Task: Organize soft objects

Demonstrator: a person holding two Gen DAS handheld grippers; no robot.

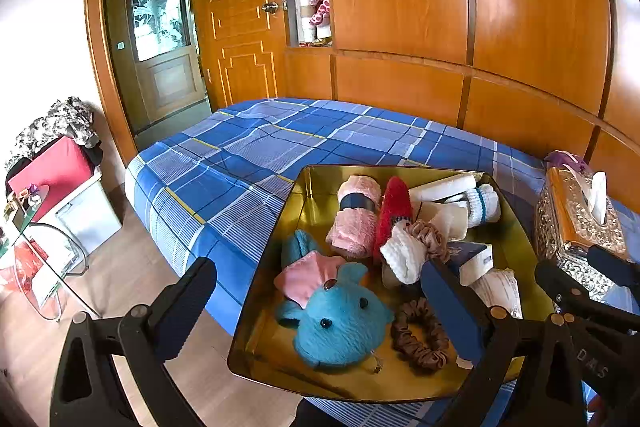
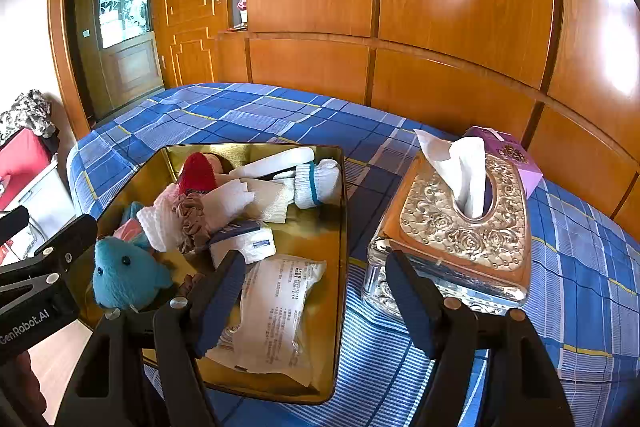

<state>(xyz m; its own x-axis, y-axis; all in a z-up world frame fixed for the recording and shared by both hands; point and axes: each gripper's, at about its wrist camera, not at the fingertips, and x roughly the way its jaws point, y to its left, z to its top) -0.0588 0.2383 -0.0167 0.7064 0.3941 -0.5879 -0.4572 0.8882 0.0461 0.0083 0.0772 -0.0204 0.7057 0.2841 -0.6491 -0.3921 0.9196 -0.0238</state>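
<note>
1. gold tray (image 1: 276,355) sits on the near corner of the bed (image 1: 248,155), blue plaid sheet; the soft things are piled inside it.
2. left gripper (image 1: 320,303) spread wide, holding nothing; its left finger hangs outside the tray's left wall over the floor, its right finger is over the tray's right half.
3. right gripper (image 2: 316,299) also spread wide, nothing between the fingers; left finger over the tray's right side, right finger in front of the tissue box (image 2: 452,227).
4. blue plush toy (image 1: 340,323) lies at the tray's front left with a pink ear flap, face up.
5. brown scrunchie (image 1: 418,337) lies flat just right of the plush, near the left gripper's right finger.
6. second brown scrunchie (image 2: 192,223) wraps a white rolled cloth (image 2: 224,207) mid tray.
7. pink rolled towel (image 1: 356,219) with a dark band and a red fuzzy item (image 1: 394,211) lie side by side toward the back.
8. white sock with teal stripe (image 2: 316,185) at the back right corner, a white tube (image 2: 280,159) behind it.
9. white plastic packet (image 2: 276,315) with printed text lies along the tray's right wall, a small blue-and-white pack (image 2: 250,239) just behind it.
10. tissue box stands on the bed right of the tray, apart from it, a tissue sticking up; a purple box (image 2: 512,159) behind it.
</note>
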